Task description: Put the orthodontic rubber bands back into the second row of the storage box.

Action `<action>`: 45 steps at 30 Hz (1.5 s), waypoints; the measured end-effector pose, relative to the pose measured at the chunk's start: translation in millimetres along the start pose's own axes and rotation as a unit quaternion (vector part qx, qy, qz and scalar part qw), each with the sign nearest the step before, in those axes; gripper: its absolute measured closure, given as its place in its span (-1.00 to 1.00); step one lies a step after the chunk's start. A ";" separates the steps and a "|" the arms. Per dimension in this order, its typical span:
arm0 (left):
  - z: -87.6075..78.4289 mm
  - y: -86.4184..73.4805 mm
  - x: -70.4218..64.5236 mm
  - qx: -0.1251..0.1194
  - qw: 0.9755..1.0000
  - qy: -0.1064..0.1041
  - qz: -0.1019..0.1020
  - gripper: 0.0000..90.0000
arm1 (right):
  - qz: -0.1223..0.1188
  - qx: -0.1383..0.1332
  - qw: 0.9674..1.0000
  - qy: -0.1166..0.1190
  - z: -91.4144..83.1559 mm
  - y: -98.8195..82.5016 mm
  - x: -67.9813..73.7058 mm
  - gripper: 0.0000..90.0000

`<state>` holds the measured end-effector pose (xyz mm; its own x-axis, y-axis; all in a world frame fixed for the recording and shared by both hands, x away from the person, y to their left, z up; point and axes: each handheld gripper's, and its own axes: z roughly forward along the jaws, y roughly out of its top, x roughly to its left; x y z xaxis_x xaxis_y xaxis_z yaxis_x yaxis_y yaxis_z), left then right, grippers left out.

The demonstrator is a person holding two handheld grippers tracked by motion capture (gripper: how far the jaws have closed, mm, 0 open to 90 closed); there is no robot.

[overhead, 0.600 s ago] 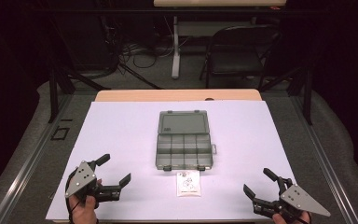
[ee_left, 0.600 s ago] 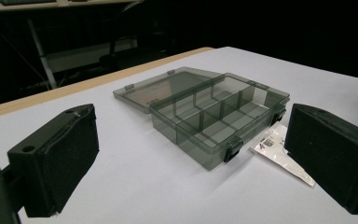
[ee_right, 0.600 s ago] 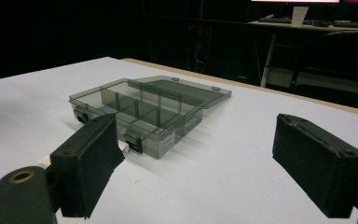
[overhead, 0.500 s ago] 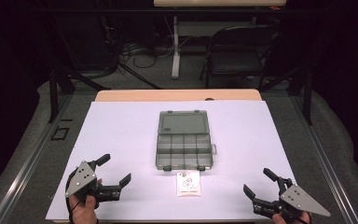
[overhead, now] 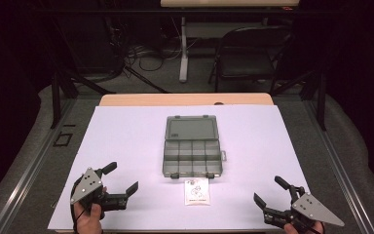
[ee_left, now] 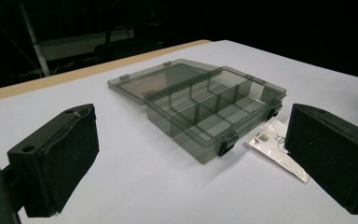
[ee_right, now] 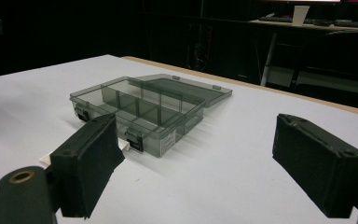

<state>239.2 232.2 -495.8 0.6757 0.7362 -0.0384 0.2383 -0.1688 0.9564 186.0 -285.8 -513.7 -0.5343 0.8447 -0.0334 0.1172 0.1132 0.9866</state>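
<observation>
The box (overhead: 193, 146) lies open and empty at the centre of the white surface (overhead: 126, 136), a small packet (overhead: 196, 191) just beside it at 6 o'clock. Left gripper (overhead: 116, 184) at 8 o'clock and right gripper (overhead: 269, 194) at 4 o'clock rest with jaws apart, holding nothing. Probably nothing has begun; the likely next move is picking up the packet.

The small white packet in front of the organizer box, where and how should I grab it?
The packet lies flat on the white sheet, so pinch its near edge, away from the organizer box. Probably come in low from the person's side with the left tongs, which are open.
</observation>
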 end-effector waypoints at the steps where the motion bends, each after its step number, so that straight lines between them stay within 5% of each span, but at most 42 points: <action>1: 0.6 0.0 -0.6 0.001 1.000 -0.001 -0.001 -0.93 | 0.000 0.000 1.000 0.000 0.0 0.0 0.0 -0.69; 23: 40.0 12.6 -22.0 0.053 0.998 -0.041 -0.005 -0.93 | -0.001 0.006 1.000 0.000 0.7 -0.5 0.0 -0.69; 45: 90.7 29.8 -35.2 0.122 0.990 -0.065 -0.015 -0.99 | 0.001 0.008 1.000 0.002 1.4 -0.8 -0.1 -0.69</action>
<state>285.8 141.8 -492.2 0.7458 0.6558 -0.1171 0.4104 -0.3138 0.8562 187.2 -285.3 -514.8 -0.5365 0.8434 -0.0303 0.1324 0.1196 0.9840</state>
